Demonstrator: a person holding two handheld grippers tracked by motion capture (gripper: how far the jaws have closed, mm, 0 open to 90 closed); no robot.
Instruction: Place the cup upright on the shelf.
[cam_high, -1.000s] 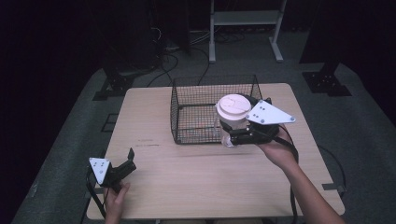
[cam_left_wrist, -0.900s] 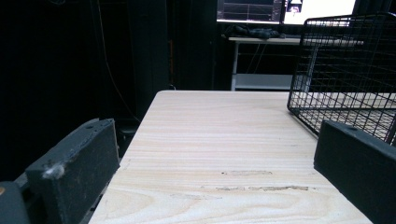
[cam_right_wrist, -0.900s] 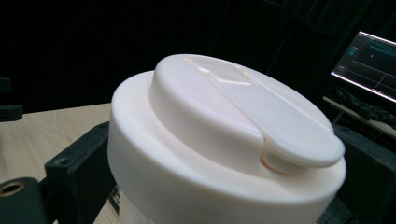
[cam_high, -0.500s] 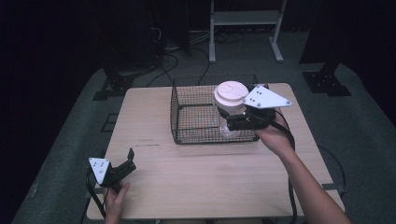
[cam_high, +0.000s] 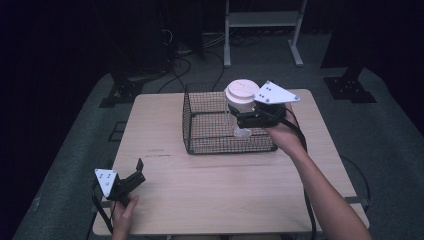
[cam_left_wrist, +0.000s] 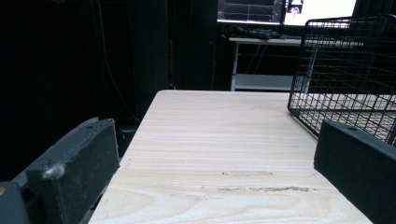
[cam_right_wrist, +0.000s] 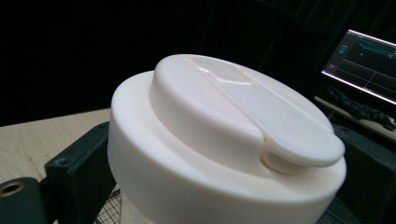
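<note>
A clear cup with a white lid (cam_high: 241, 92) hangs upright over the right part of a black wire basket (cam_high: 200, 125), its base below the basket's rim. My right gripper (cam_high: 241, 119) is shut on the cup under the lid. In the right gripper view the white lid (cam_right_wrist: 229, 135) sits close between the two black jaws. My left gripper (cam_high: 137, 172) rests open near the table's front left corner, with nothing between its jaws. The left gripper view looks across bare wood toward the basket (cam_left_wrist: 345, 74).
The wooden table (cam_high: 220, 190) is bare in front of the basket. A white shelf frame (cam_high: 262, 22) and black stand feet (cam_high: 350, 87) stand on the grey floor beyond the table. Monitors (cam_right_wrist: 364, 65) glow at the back.
My right gripper has carried the cup up and back, from the basket's front right edge to above its right side. The left gripper has stayed still.
</note>
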